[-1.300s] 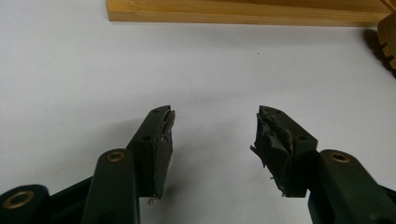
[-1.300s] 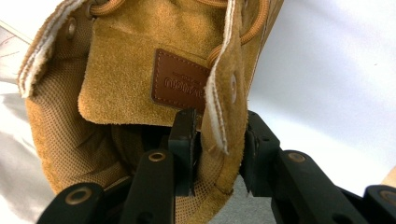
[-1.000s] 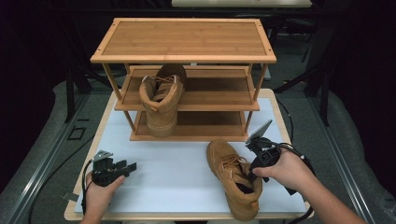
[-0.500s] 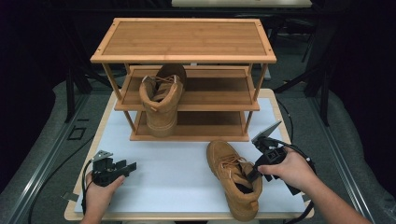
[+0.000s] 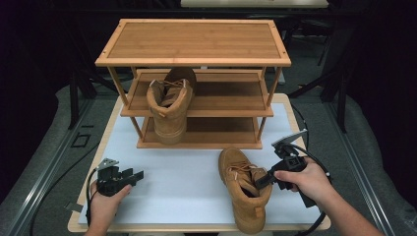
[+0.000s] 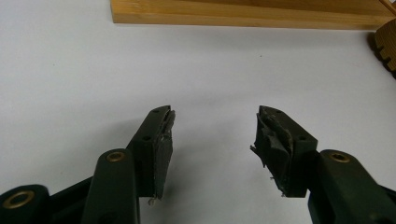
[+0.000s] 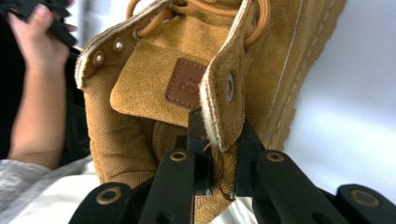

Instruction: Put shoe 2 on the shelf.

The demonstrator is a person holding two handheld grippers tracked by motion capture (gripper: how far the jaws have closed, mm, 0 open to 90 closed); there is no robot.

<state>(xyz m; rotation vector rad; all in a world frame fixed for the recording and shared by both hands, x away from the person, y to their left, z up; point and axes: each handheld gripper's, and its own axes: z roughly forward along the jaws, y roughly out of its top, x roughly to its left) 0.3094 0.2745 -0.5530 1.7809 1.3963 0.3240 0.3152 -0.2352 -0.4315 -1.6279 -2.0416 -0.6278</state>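
Right, nearest me, my right gripper (image 5: 264, 179) has just been closing its jaws on the boot (image 5: 244, 189), and now they pinch the boot's collar flap, one jaw inside, one outside. That boot stands on the white bench (image 5: 187, 172), toe pointing away from me. Over on the left, my left gripper (image 5: 132, 176) rests low on the bench, jaws wide apart, nothing between them. Farther off, the rack (image 5: 193, 64) holds a second boot (image 5: 170, 105) on its middle shelf.
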